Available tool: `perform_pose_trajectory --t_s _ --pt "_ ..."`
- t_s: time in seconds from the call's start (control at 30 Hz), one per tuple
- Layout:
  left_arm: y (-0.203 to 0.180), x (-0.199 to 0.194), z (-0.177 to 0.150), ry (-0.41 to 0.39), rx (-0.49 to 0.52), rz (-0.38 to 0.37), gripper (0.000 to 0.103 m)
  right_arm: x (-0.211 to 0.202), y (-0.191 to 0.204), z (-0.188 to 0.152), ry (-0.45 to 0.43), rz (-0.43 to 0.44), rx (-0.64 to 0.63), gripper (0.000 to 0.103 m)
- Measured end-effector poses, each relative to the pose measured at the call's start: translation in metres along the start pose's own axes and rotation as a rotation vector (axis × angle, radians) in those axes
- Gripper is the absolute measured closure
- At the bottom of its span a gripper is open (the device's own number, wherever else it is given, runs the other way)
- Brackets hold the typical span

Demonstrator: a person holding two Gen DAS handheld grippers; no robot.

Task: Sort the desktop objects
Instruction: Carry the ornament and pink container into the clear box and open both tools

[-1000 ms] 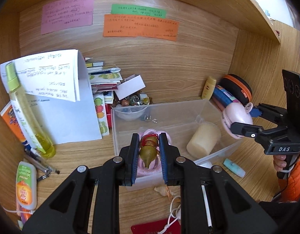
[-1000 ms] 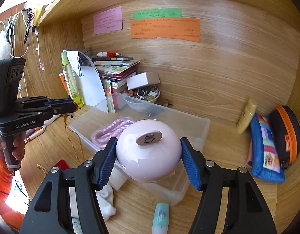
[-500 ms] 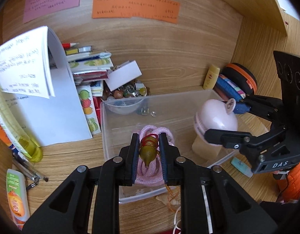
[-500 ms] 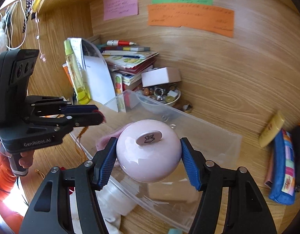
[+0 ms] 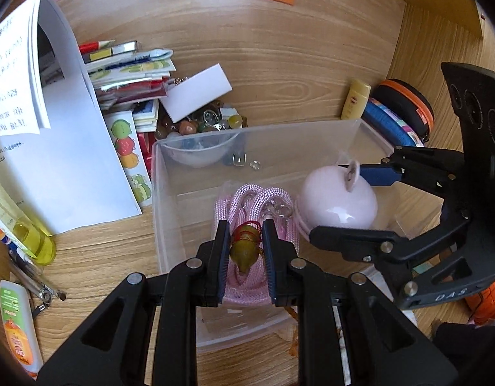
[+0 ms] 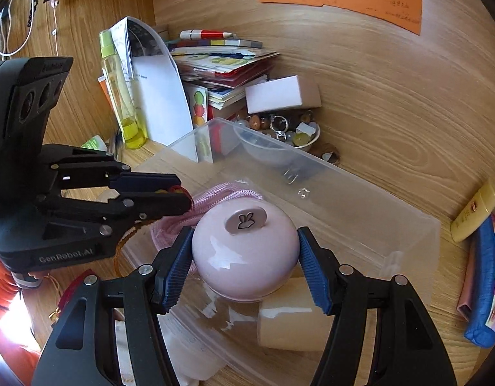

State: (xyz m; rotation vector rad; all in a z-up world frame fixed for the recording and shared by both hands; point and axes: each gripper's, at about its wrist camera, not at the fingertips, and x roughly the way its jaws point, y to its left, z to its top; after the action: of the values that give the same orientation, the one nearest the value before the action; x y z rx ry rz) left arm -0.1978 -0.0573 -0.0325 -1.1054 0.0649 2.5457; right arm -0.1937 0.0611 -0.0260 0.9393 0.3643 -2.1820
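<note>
Above the clear plastic storage bin [image 5: 170, 199] on the wooden desk, your left gripper [image 5: 244, 251] has its jaws nearly closed, clamping a small olive-green gourd charm with red cord [image 5: 245, 247] over the coiled pink braided rope [image 5: 247, 199] inside. Your right gripper [image 6: 246, 259] has its jaws spread wide, gripping a round pale-pink ceramic lid with a rabbit-marked knob [image 6: 244, 251] over the bin. A cream cylinder [image 6: 289, 328] lies beneath it, partly hidden.

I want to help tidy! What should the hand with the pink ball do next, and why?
Probably lower the pink ball a bit further and let go. The right gripper holds it over the clear bin, beside the pink rope, above a cream cup.
</note>
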Motion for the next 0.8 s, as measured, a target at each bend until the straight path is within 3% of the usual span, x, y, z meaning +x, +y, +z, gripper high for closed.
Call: perform_pose_trajectory --t_s 0.43,0.5,0.57,0.7,0.8 --pt "-0.005 0.002 0.001 0.022 0.007 0.017 0.083 0.012 0.002 -0.001 0.041 0.030 0.017 0.043" --pt "-0.007 0.001 0.001 0.011 0.023 0.048 0.079 0.012 0.004 -0.001 0.053 0.027 0.008 0.043" --pt "-0.010 -0.002 0.001 -0.003 0.035 0.067 0.067 0.010 0.007 0.000 0.049 0.009 -0.017 0.042" --pt "-0.011 -0.012 0.001 -0.023 0.032 0.075 0.060 0.000 0.014 0.000 0.026 -0.018 -0.069 0.036" --pt "-0.013 -0.021 0.001 -0.050 0.040 0.096 0.047 -0.010 0.017 0.000 0.005 -0.046 -0.093 0.032"
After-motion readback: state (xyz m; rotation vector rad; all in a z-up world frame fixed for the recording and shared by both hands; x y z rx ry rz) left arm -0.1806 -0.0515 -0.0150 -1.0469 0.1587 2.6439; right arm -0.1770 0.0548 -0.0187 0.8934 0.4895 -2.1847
